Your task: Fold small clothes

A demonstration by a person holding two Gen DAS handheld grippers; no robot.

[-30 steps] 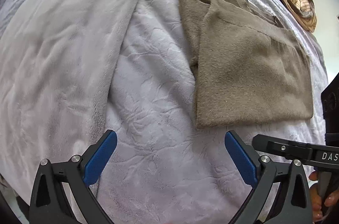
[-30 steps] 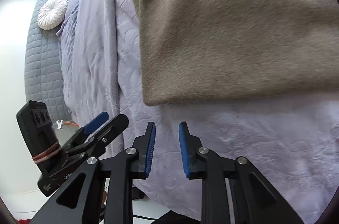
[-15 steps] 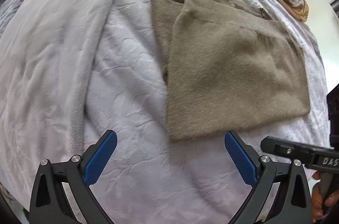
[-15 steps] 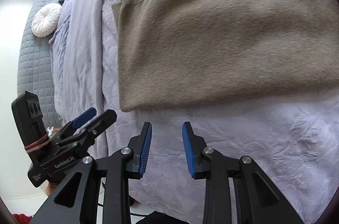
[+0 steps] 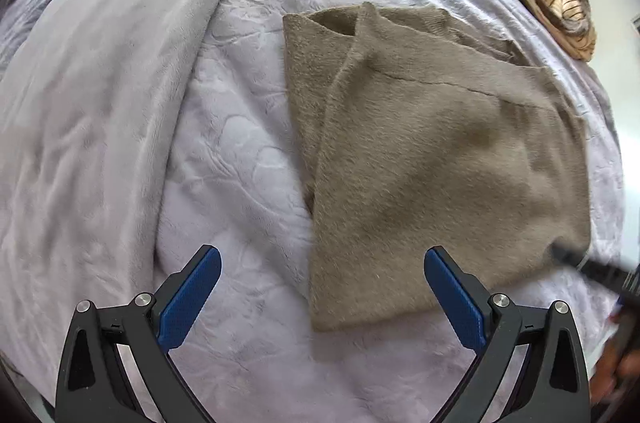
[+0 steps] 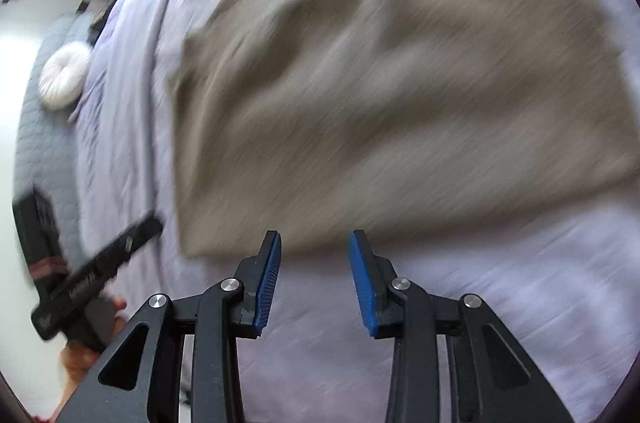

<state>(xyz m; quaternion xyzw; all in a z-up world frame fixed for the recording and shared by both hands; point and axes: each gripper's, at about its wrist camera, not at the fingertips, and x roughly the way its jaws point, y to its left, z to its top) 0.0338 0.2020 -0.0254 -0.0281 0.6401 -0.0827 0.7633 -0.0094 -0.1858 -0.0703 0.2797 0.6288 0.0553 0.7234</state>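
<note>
A folded tan fuzzy garment point(image 5: 432, 159) lies flat on the lilac bedspread point(image 5: 240, 151). My left gripper point(image 5: 322, 263) hovers wide open over the garment's near left corner, which sits between its blue pads without touching them. In the blurred right wrist view the same garment point(image 6: 384, 83) fills the upper middle. My right gripper point(image 6: 315, 243) hangs just short of its near edge; the jaws are opening and hold nothing. The left gripper's body point(image 6: 96, 271) shows at the left of that view, and a dark blurred part of the right gripper point(image 5: 596, 269) crosses the garment's right corner.
A smooth pale blanket point(image 5: 100, 83) covers the bed's left side. A striped brown cloth point(image 5: 560, 7) and dark clothes lie at the far right corner. A round white cushion point(image 6: 64, 75) rests against a grey quilted headboard. A hand point(image 6: 84, 355) holds the left gripper.
The left gripper slid toward the garment, whose near corner now lies between its open pads. The right gripper moved along the near edge and its jaws spread wider; its view has blurred.
</note>
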